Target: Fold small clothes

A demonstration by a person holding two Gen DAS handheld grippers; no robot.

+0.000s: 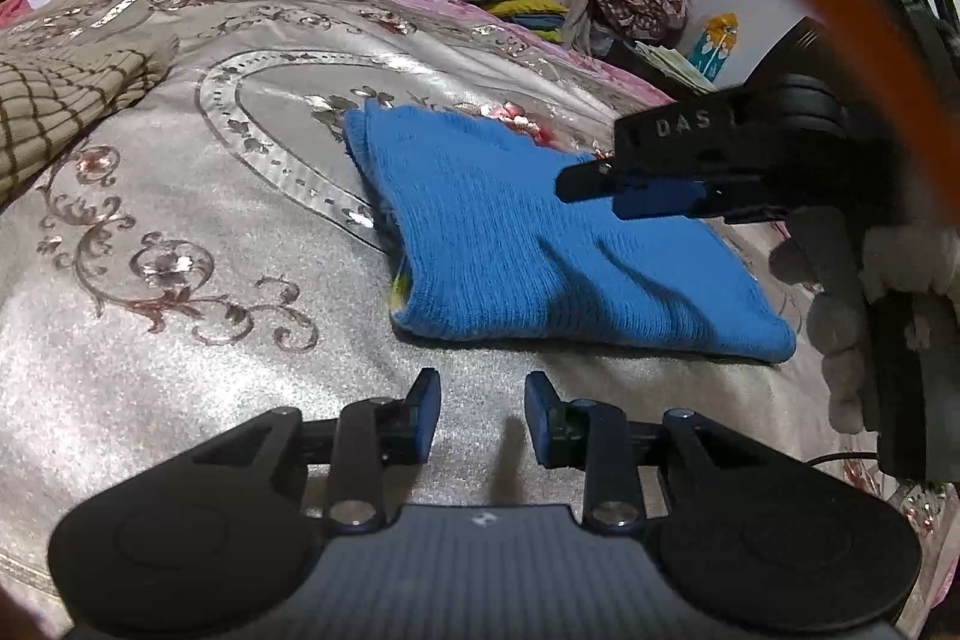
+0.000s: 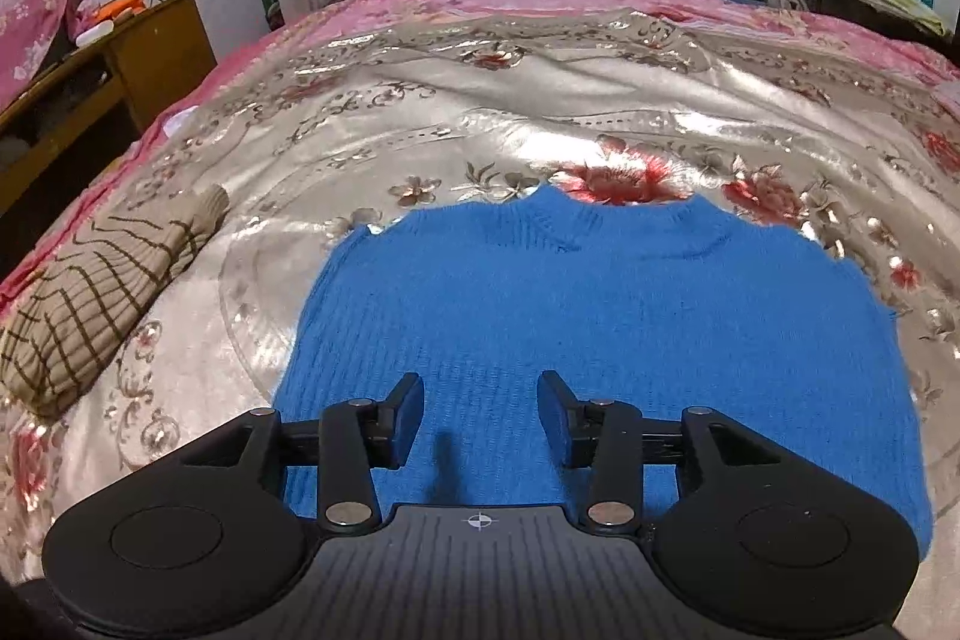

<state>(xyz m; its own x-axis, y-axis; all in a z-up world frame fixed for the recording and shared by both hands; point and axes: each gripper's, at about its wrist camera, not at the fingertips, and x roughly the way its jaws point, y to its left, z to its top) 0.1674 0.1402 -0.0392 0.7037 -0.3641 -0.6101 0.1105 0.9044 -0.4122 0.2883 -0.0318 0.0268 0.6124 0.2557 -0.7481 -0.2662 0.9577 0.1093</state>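
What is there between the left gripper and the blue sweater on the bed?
Nothing visible. Only bare bedspread lies between the left gripper and the near edge of the blue sweater. The right gripper hovers above the sweater, off to the side.

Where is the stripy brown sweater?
The stripy beige-and-brown sweater lies on the silver flowered bedspread, at the left in both wrist views, left of the blue sweater and apart from it.

The sweater (image 2: 600, 340) is bright blue. The bedspread (image 2: 540, 112) is shiny silver with red flowers and a pink edge. At nine o'clock, a tan top (image 2: 102, 292) has brown lines.
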